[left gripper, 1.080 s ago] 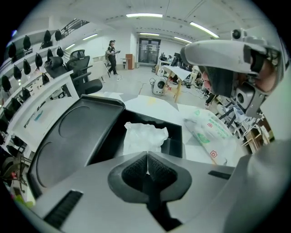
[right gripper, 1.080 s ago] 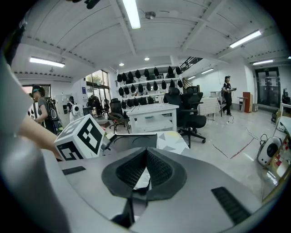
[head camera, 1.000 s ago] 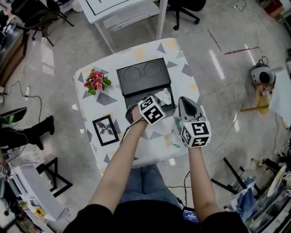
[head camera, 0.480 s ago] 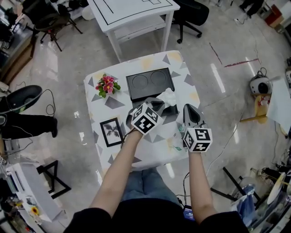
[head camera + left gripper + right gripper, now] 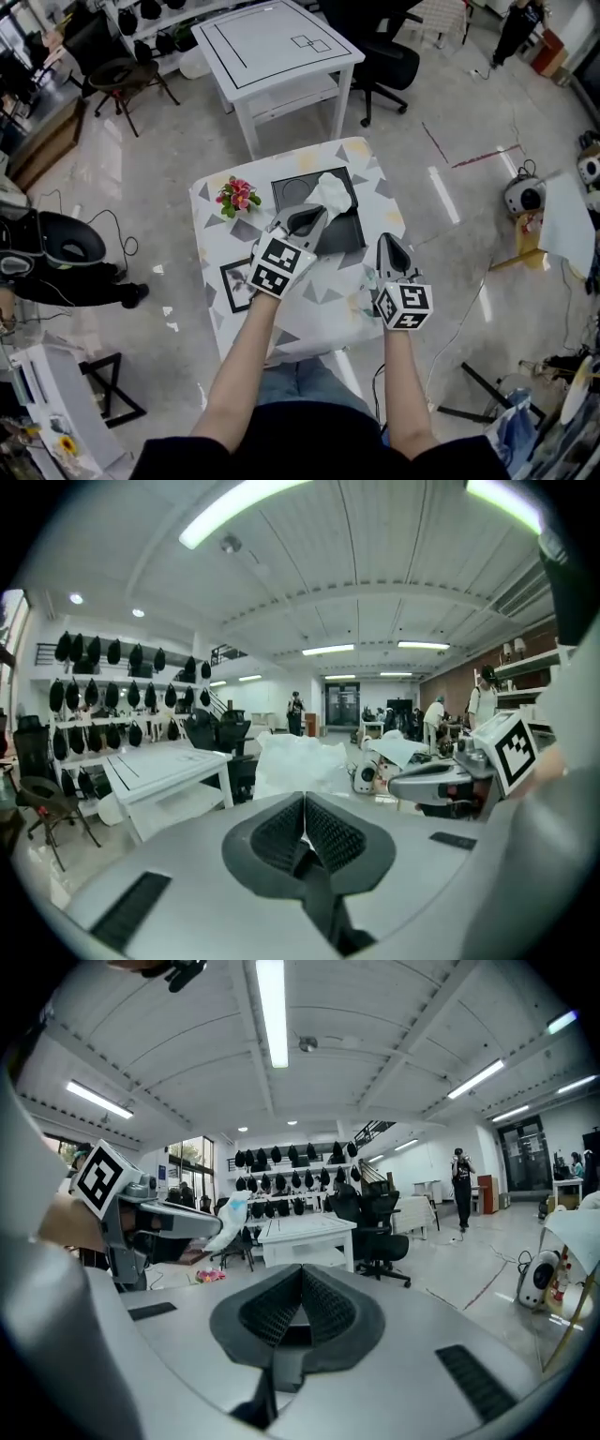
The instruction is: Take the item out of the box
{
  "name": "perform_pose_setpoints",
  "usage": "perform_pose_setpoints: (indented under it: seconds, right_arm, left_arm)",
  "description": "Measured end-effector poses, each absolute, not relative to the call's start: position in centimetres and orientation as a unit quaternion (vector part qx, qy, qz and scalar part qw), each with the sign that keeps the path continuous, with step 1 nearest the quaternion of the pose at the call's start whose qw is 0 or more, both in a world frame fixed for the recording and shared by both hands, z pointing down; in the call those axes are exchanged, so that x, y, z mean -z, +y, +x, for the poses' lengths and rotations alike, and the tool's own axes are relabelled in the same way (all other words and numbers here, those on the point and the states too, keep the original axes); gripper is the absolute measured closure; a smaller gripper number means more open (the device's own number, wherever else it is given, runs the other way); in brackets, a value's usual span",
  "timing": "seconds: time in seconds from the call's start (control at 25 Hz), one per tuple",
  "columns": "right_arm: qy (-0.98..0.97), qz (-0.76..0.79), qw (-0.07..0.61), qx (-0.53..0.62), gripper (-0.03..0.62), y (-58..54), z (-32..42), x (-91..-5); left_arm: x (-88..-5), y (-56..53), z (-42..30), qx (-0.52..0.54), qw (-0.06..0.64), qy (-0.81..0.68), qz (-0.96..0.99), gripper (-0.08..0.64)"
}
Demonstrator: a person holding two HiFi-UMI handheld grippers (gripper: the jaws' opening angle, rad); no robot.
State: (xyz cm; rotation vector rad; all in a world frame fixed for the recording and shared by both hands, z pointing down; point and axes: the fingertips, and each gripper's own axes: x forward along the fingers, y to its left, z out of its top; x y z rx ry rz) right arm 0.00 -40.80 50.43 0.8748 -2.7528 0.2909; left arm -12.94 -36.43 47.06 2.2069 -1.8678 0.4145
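Observation:
A black box (image 5: 347, 234) lies open on the patterned table (image 5: 319, 309). My left gripper (image 5: 316, 212) hangs over the box, shut on a crumpled white item (image 5: 333, 191), which it holds clear above the box. In the left gripper view the white item (image 5: 295, 761) sticks up just past the shut jaws of the left gripper (image 5: 304, 803). My right gripper (image 5: 388, 242) stands to the right of the box, shut, with nothing in it. The right gripper view shows its own pads (image 5: 301, 1274) closed together and the left gripper carrying the white item (image 5: 230, 1224) at the left.
A small bunch of pink flowers (image 5: 237, 197) and a black framed picture (image 5: 236, 284) sit on the table's left side. Beyond the table stand a white table (image 5: 272, 42) and a black office chair (image 5: 384, 61). Cables and gear lie on the floor at the right.
My left gripper has lifted the white item up out of the box and carried it further from me. The right gripper has stayed beside the box. The head camera has tilted.

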Motion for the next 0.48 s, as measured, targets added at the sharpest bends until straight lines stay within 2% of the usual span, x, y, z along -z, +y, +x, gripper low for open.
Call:
perform_pose_setpoints:
  seconds: [0.2,0.48]
  right_arm:
    - [-0.942,0.316,0.077,-0.08,0.592,-38.5,1.6,-47.0]
    - [-0.942,0.33,0.028,-0.059,0.592,-36.4,3.7,-43.4]
  left_arm:
    - [-41.8,-33.0,-13.2,-0.091,0.043,-0.665,0.74,0.538]
    - [-38.3,-28.5,-12.9,-0.047,-0.018,-0.696,0.717,0.538]
